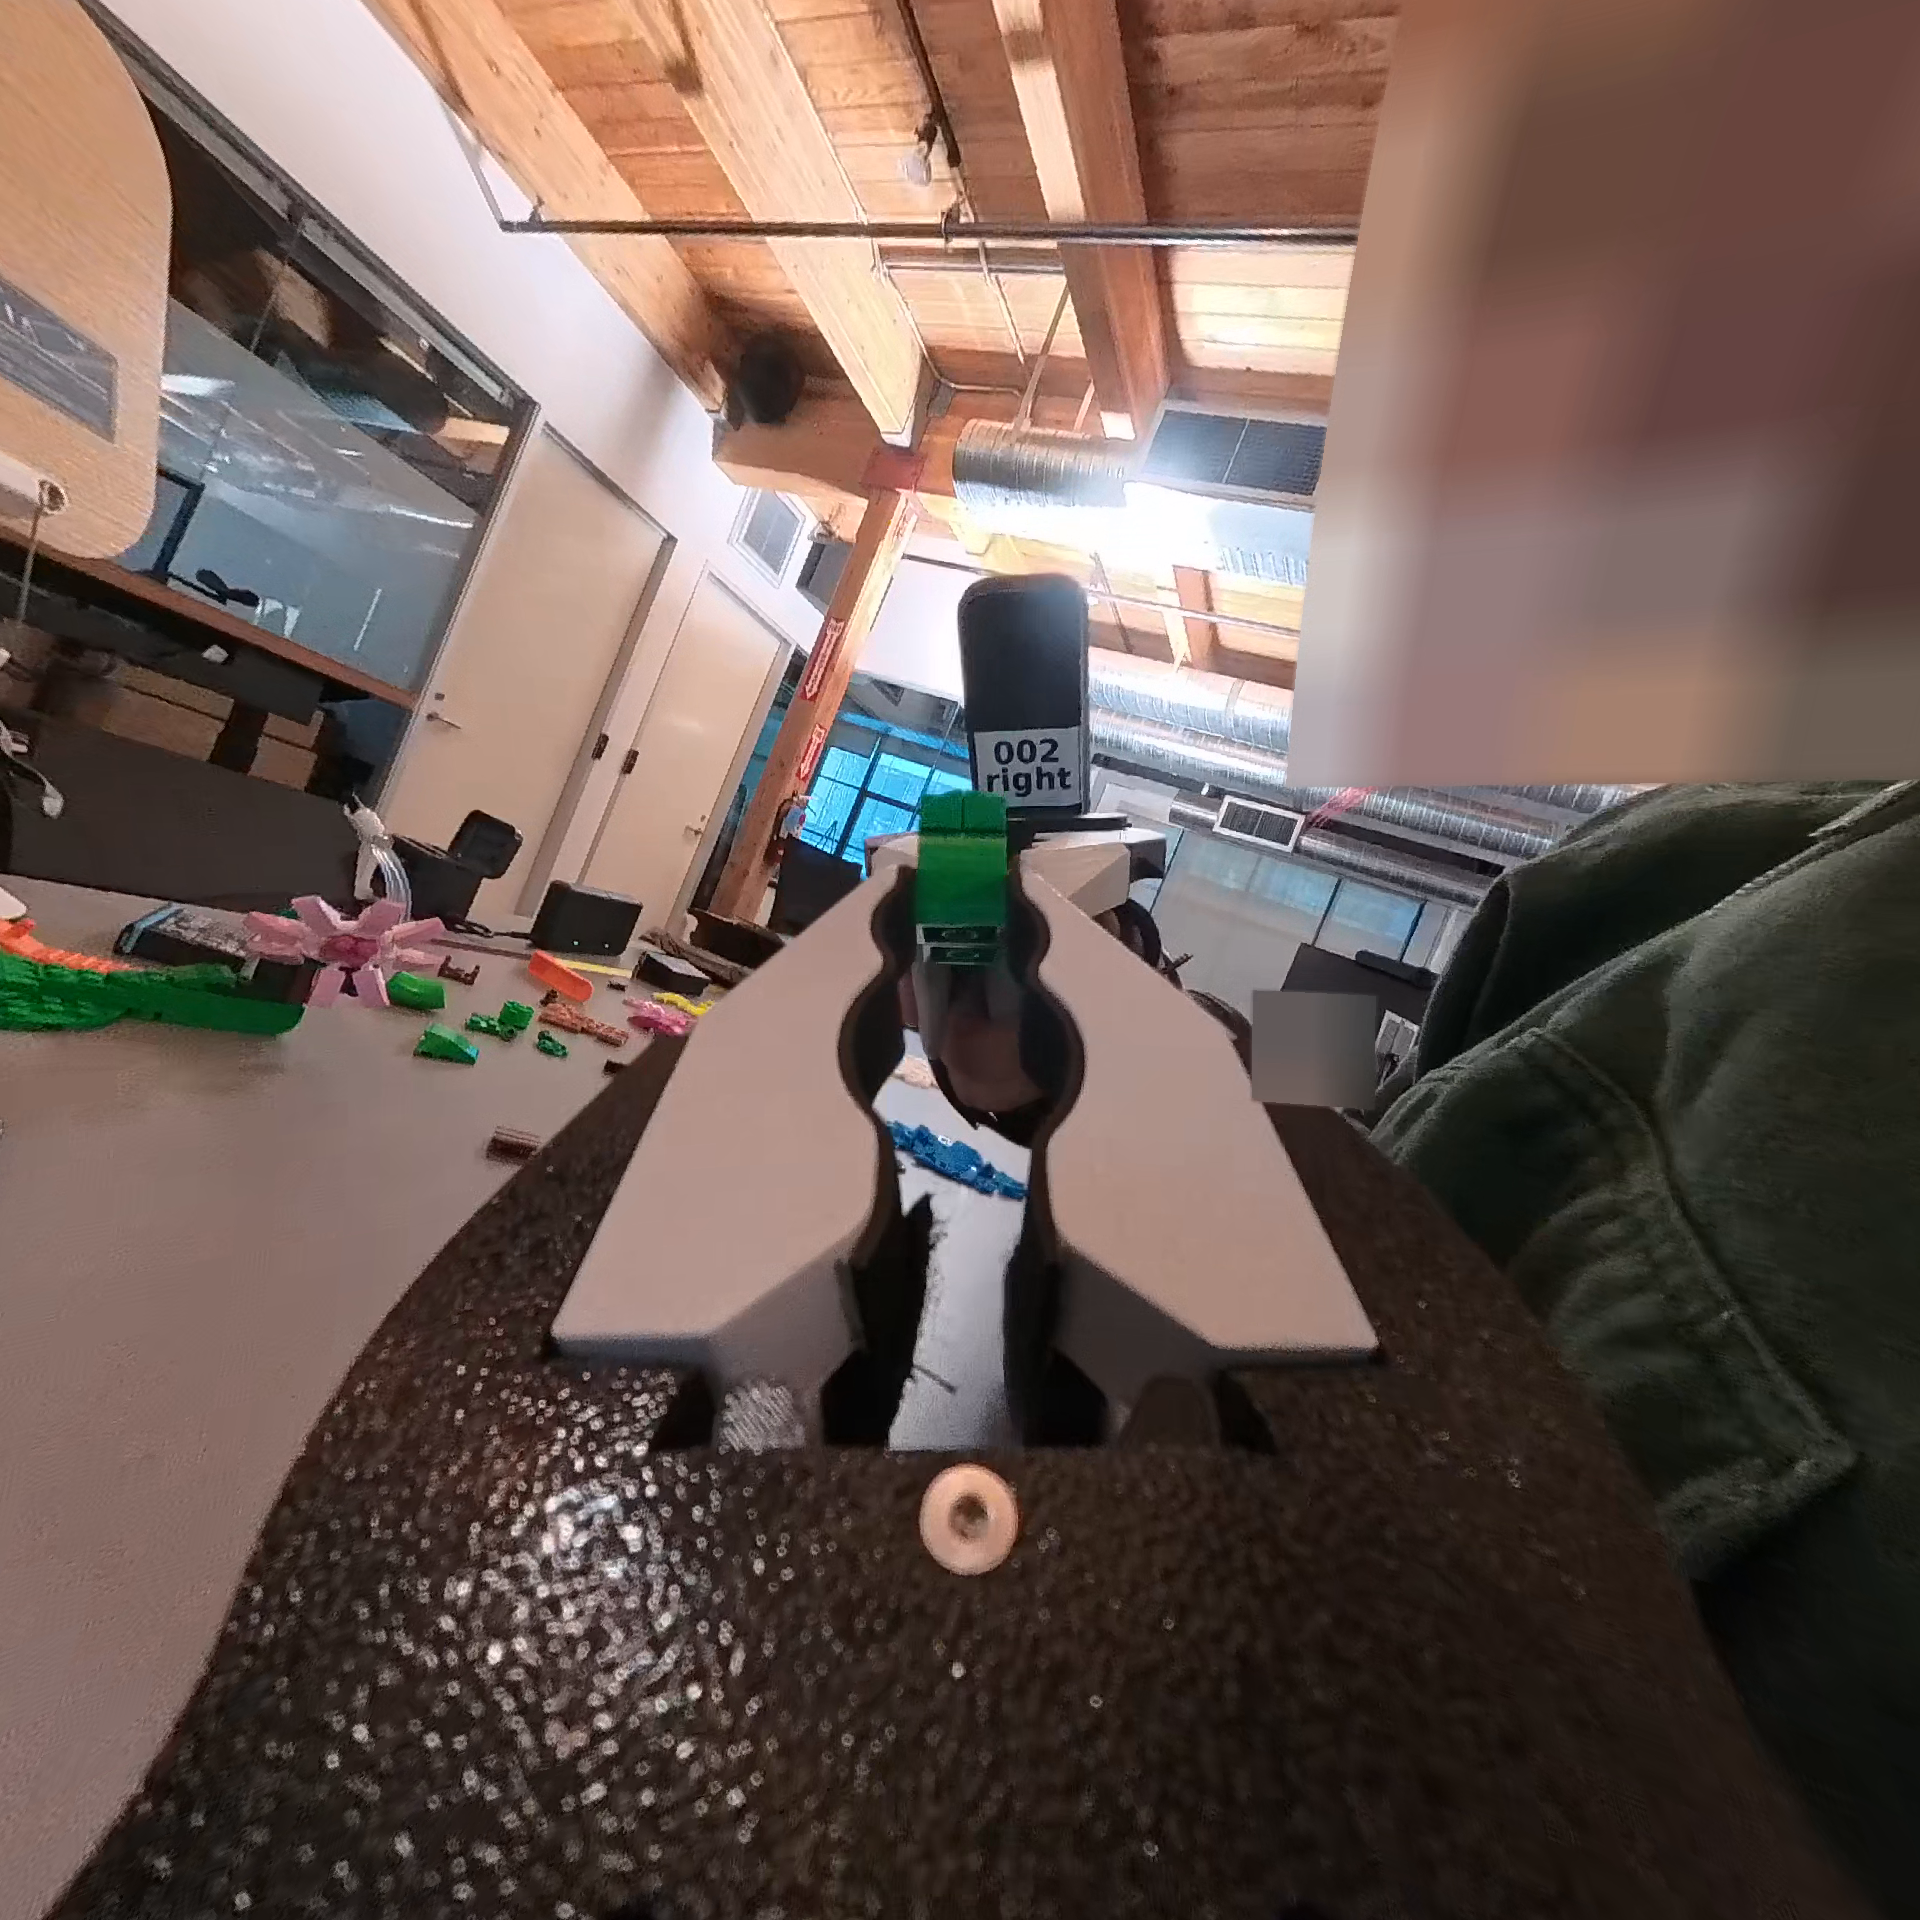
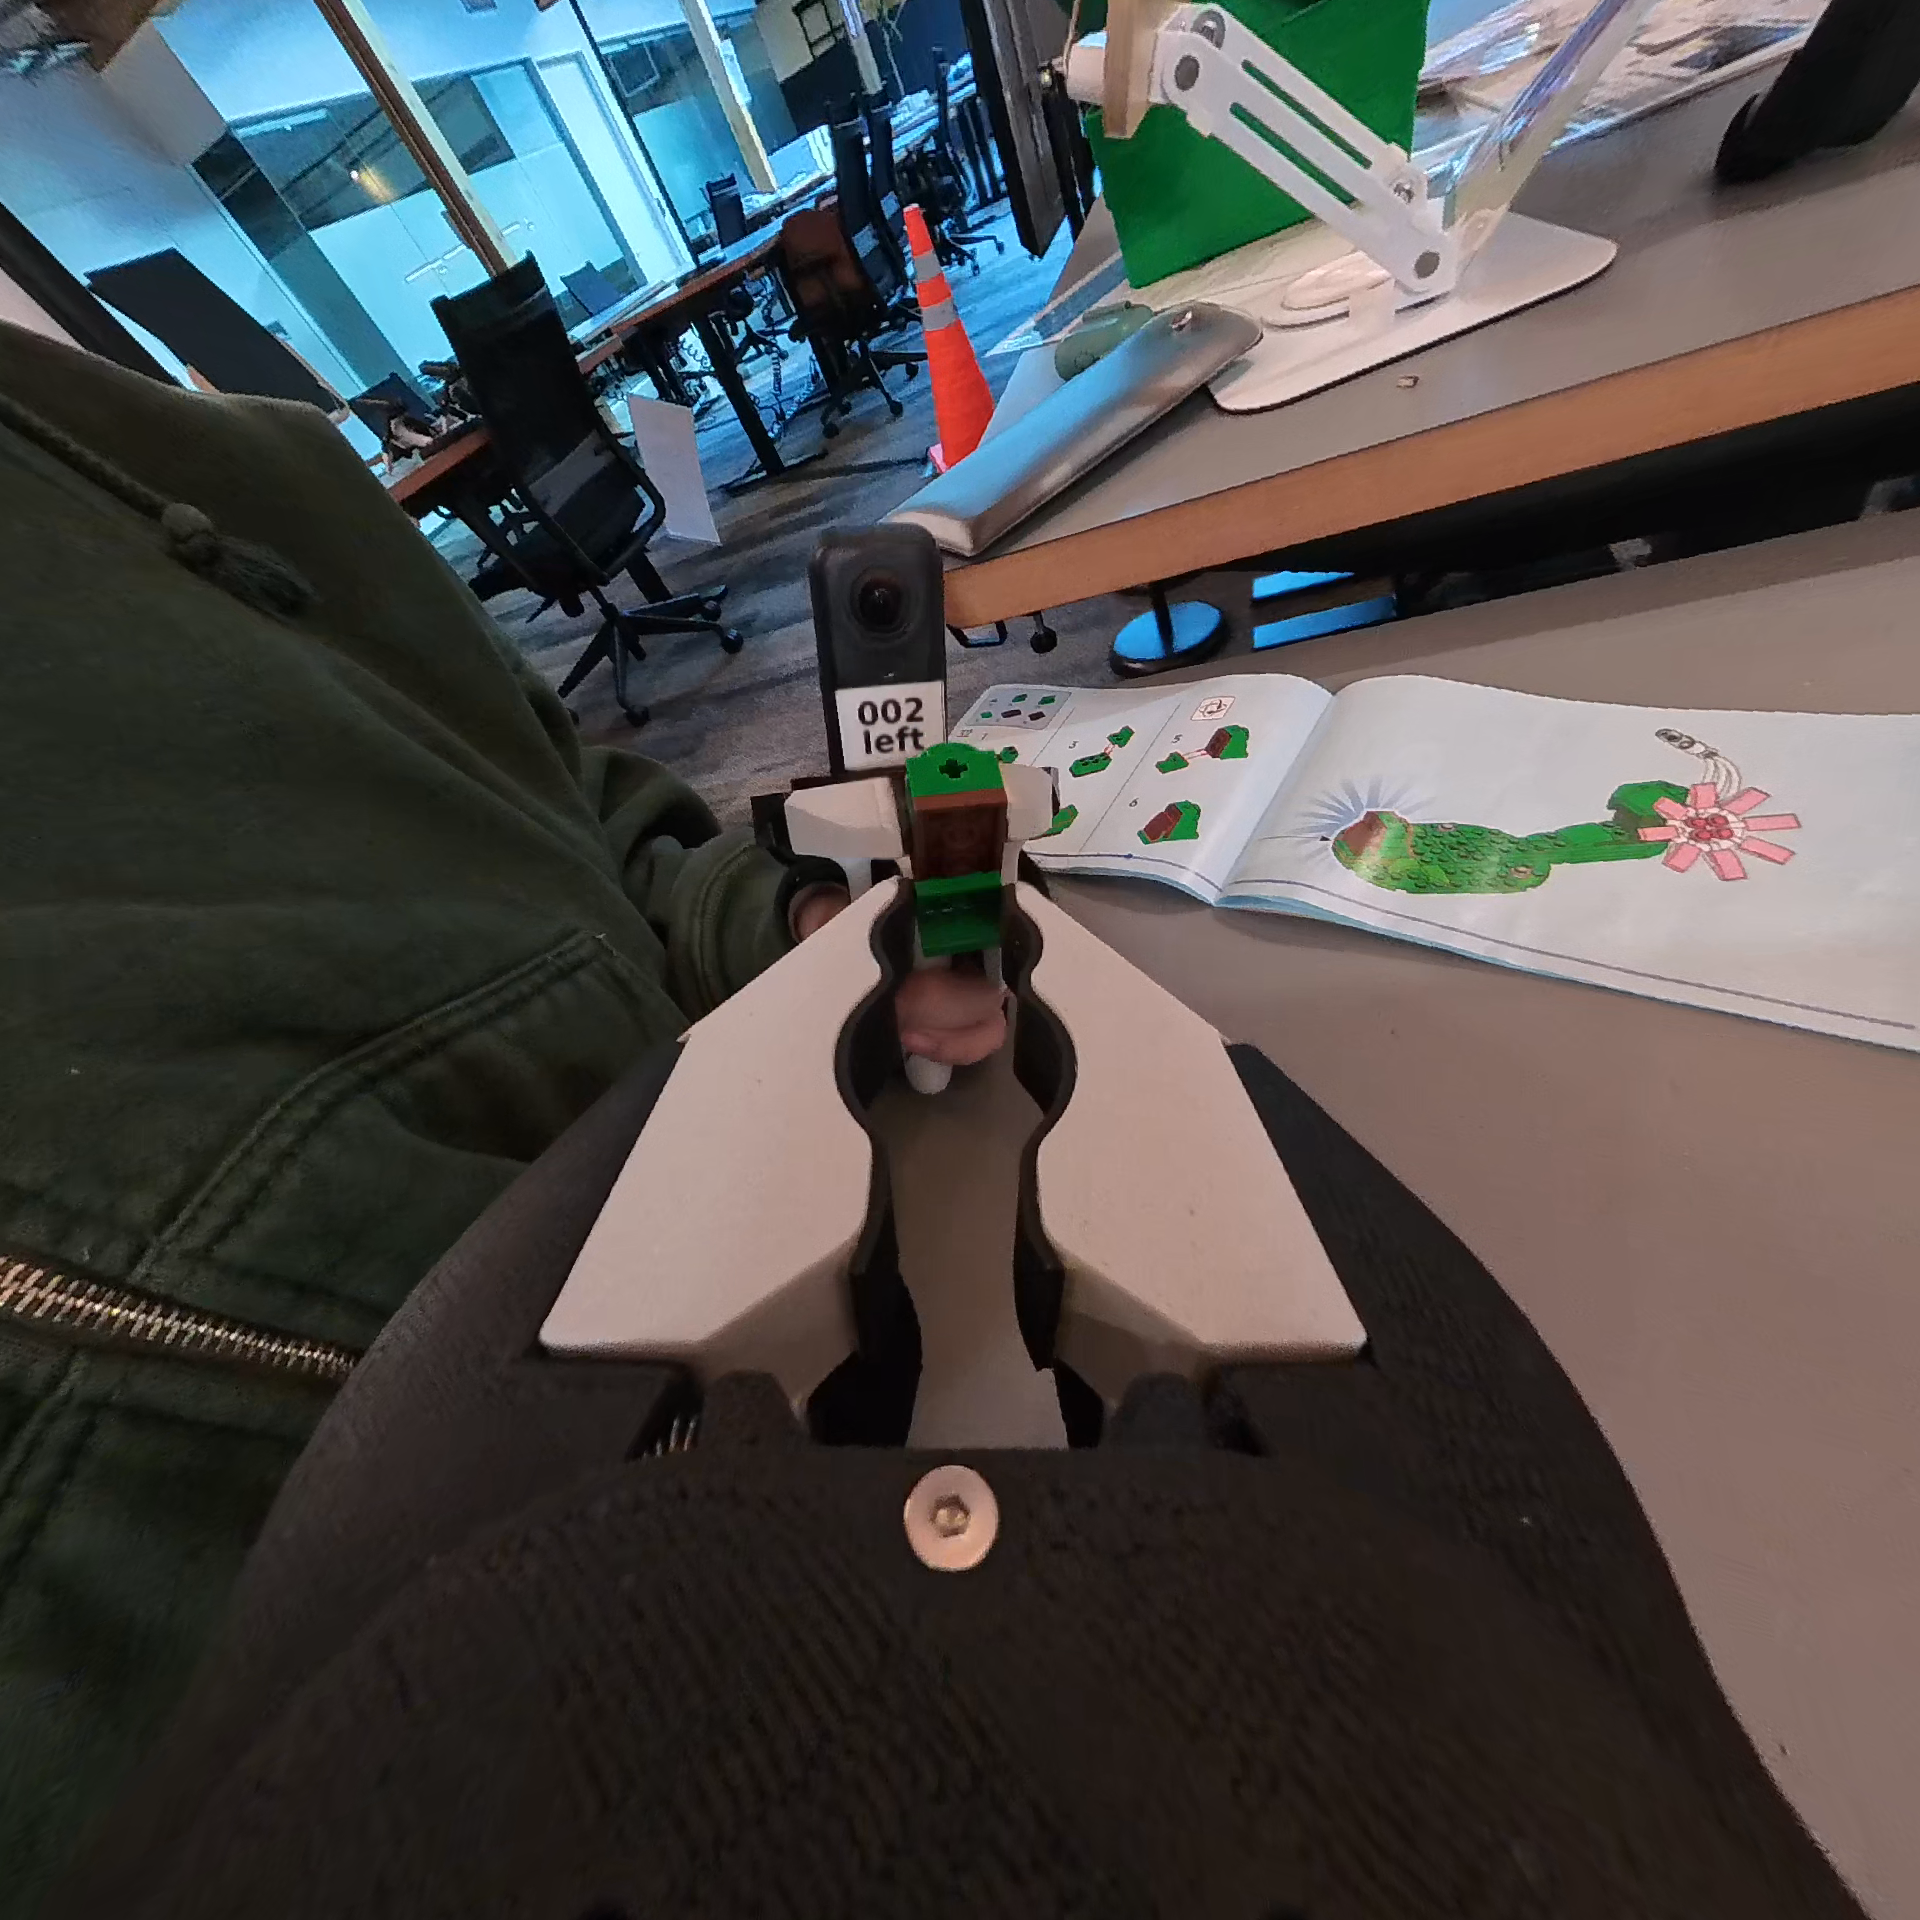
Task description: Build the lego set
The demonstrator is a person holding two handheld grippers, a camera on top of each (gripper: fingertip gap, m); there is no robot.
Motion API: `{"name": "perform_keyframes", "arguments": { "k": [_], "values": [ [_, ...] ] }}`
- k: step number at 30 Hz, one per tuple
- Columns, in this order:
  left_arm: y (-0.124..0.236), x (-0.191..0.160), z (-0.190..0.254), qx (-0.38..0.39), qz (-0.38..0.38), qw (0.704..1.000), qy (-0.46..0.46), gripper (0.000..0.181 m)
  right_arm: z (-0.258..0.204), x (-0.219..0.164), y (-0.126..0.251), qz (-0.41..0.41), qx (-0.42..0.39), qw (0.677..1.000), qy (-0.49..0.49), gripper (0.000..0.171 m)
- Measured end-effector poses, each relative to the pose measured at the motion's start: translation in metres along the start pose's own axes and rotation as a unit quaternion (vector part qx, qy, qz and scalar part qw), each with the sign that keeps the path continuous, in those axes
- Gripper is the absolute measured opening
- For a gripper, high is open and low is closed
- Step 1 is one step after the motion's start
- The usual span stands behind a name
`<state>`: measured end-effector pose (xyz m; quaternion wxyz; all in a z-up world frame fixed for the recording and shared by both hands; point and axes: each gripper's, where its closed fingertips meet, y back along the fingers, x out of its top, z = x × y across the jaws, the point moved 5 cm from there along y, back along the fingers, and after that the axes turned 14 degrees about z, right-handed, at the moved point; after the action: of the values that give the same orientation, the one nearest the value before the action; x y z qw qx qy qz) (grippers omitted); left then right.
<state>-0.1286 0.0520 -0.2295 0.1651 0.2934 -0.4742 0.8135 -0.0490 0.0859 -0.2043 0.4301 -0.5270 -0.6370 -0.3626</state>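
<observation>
Grey fingers of the left gripper (image 1: pixel 961 914) and the right gripper (image 2: pixel 956 914) meet tip to tip, both clamped on one small green-and-brown brick cluster (image 2: pixel 954 842) held above the table (image 1: pixel 208 1195) — apparently mid-press — so next comes a squeezing push, then carrying it to the green base (image 1: pixel 125 997).

Orange traffic cone (image 2: pixel 948 343) on floor; black office chair (image 2: pixel 566 488) nearby.

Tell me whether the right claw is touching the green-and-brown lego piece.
Touching. The right wrist view shows the right claw with its fingertips closed against both sides of the green-and-brown lego piece.
</observation>
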Motion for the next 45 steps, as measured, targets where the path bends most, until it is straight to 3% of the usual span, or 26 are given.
{"name": "perform_keyframes", "arguments": {
  "k": [45],
  "values": [
    [-0.006, -0.024, 0.005, -0.015, -0.108, 0.994, 0.020, 0.014, -0.004, -0.009, 0.021, -0.063, 0.020, 0.995, 0.070, 0.014]
  ]
}}
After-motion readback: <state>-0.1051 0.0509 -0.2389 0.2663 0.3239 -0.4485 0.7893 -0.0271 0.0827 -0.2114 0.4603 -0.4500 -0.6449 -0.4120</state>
